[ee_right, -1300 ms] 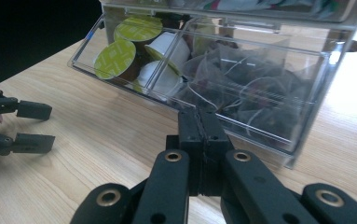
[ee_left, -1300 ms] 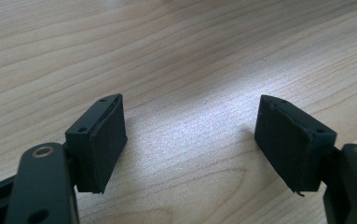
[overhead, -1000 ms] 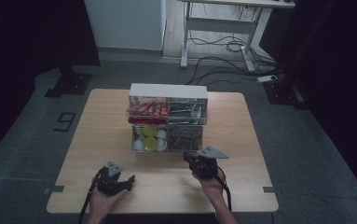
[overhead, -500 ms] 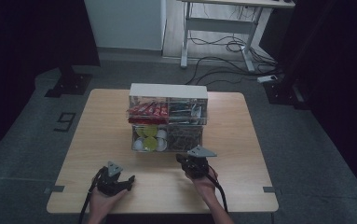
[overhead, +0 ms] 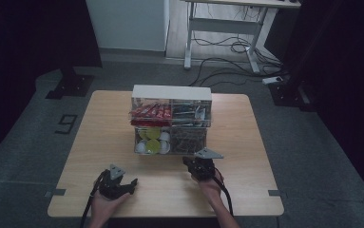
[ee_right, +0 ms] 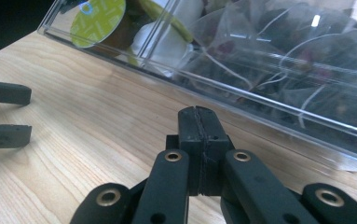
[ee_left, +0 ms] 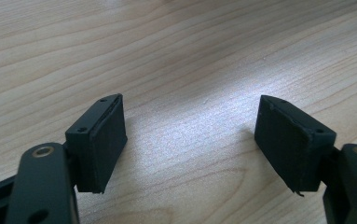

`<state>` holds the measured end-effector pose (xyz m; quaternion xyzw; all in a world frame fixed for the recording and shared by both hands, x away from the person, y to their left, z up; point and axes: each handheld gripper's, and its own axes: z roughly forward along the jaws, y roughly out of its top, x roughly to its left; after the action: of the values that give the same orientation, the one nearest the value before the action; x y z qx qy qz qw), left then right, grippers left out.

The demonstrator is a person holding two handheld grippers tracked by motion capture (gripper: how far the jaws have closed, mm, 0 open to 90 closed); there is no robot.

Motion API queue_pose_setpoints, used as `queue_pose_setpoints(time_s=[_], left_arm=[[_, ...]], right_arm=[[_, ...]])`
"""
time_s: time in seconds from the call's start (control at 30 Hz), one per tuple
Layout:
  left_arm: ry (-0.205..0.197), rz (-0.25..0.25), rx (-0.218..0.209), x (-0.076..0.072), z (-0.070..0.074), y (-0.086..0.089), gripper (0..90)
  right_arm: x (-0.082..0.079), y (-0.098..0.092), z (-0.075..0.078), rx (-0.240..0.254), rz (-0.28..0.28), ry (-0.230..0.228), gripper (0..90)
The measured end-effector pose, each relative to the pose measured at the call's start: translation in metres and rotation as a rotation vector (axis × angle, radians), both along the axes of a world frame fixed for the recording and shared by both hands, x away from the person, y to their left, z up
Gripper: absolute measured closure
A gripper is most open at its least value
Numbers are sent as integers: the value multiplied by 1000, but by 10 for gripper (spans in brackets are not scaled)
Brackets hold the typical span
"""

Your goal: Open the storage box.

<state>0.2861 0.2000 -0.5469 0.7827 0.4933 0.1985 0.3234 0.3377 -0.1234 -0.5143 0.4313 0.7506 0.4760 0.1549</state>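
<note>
1. Directly ahead of right gripper (overhead: 191, 164): clear organiser box (overhead: 172, 121), mid-surface, lower front edge just beyond the closed tips. Near, not touching.
2. Seen from right gripper view: right gripper (ee_right: 198, 122) with jaws pressed together, nothing between them, low over the surface (ee_right: 97, 121), aimed at the box's front wall (ee_right: 278, 112), which runs slantwise across that view.
3. Behind that wall: compartment of pyramid tea bags (ee_right: 278, 51) with strings; beside it, toward the box's left half, round capsules (ee_right: 98, 16) with green lids and white ones.
4. Long axis of box: across the surface, side to side, broad front face toward the person. Approach thus square onto the long side.
5. Nearer gripper: the right, clearly. Left gripper (overhead: 128, 184) well apart from the box, near the front-left of the surface (overhead: 99, 142).
6. Left gripper (ee_left: 190, 140): jaws parted at a moderate gap, empty, bare wood below.
7. Count: one box; four compartments visible from the high view, two above, two below. Upper left, red packets (overhead: 150, 112); upper right, dark sachets, too small to count. Capsules: several, exact number unclear. Grippers: two.
8. Judgement: lower right compartment the likely target; jaws need opening first.
</note>
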Motion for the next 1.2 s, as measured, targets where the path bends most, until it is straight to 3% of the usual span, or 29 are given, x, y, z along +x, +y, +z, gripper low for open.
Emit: queue_pose_setpoints(time_s=[0.27,0.7,0.87,1.2], left_arm=[[0,0,0,0,0,0,248],[0,0,0,0,0,0,248],[0,0,0,0,0,0,248],[0,0,0,0,0,0,248]], right_arm=[[2,-8,0,24,-18,3,894],[1,-11,0,22,-17,-6,894],[4,-11,-5,22,-17,23,894],[1,-13,0,26,-22,3,894]])
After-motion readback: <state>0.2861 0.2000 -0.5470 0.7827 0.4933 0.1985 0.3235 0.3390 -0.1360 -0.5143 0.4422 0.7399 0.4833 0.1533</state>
